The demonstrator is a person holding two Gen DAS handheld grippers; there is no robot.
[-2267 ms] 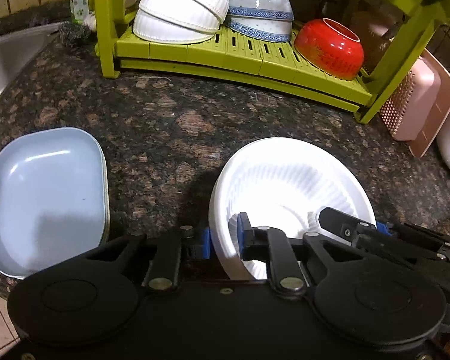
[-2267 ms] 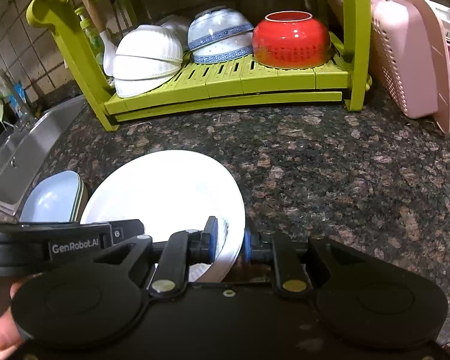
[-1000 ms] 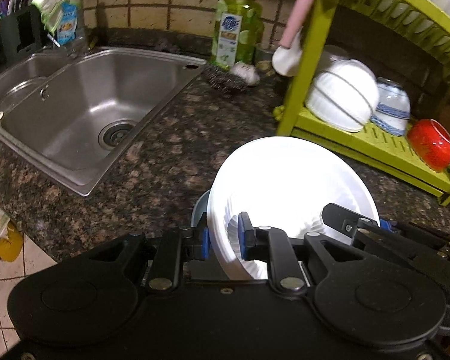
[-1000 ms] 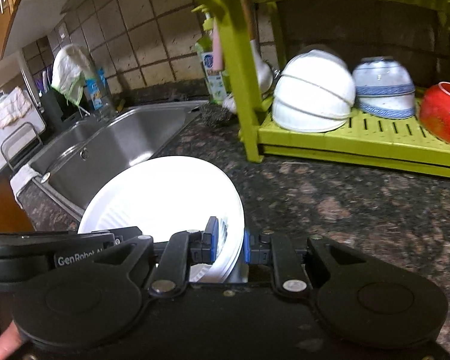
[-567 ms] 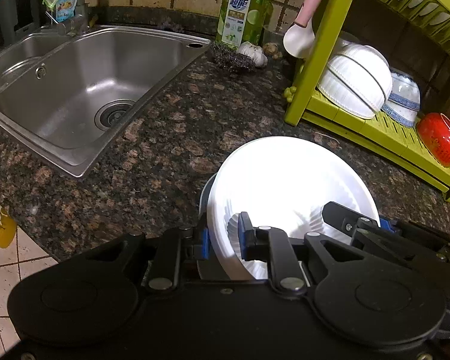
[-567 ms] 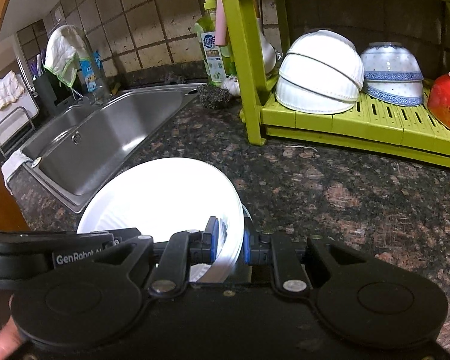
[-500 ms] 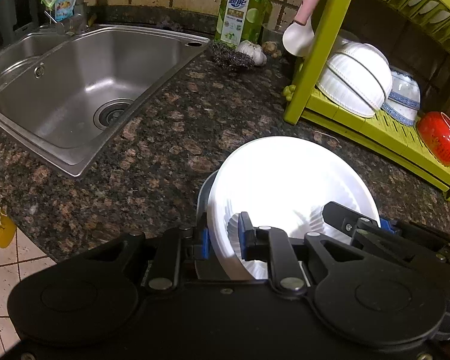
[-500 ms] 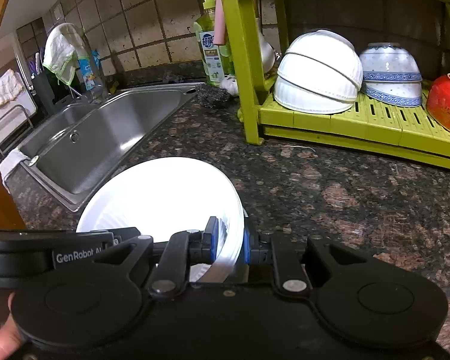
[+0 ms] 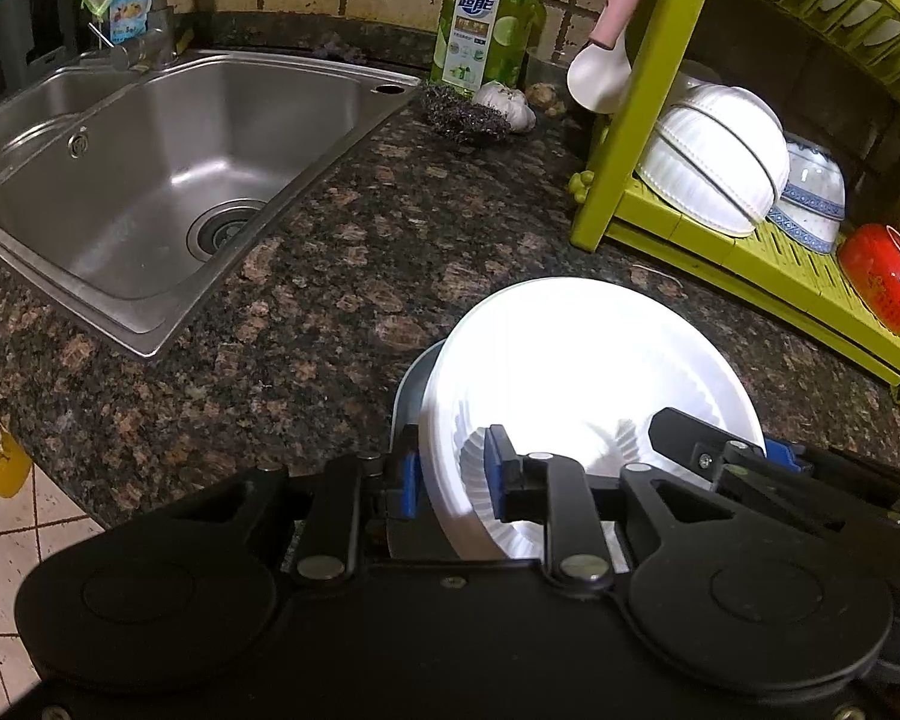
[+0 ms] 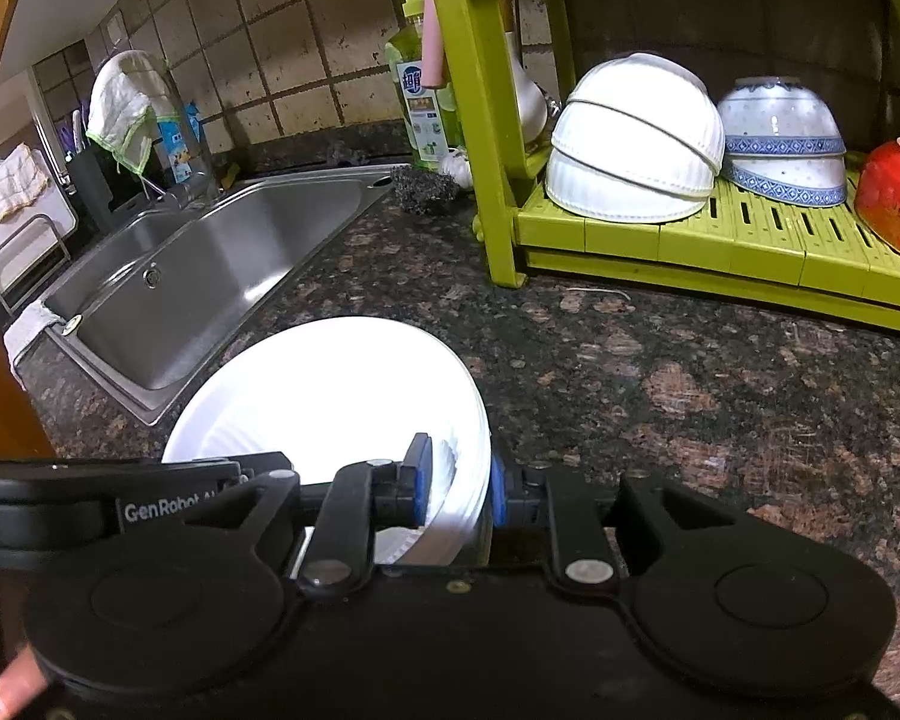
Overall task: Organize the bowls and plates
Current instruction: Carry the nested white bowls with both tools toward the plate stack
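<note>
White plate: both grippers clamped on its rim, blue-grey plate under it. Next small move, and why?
Probably lower it a little further, level. The white plate is pinched on opposite rims by the left gripper and right gripper, and only an edge of the blue-grey plate peeks out beneath it. Whether the two touch yet cannot be told, so releasing now looks premature.

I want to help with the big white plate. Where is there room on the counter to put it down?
The widest bare patch of granite counter lies between the sink and the green rack, ahead of the white plate. More bare counter runs along the rack's front. The rack shelf is crowded with bowls, and the back corner holds a soap bottle and scrubber.
</note>
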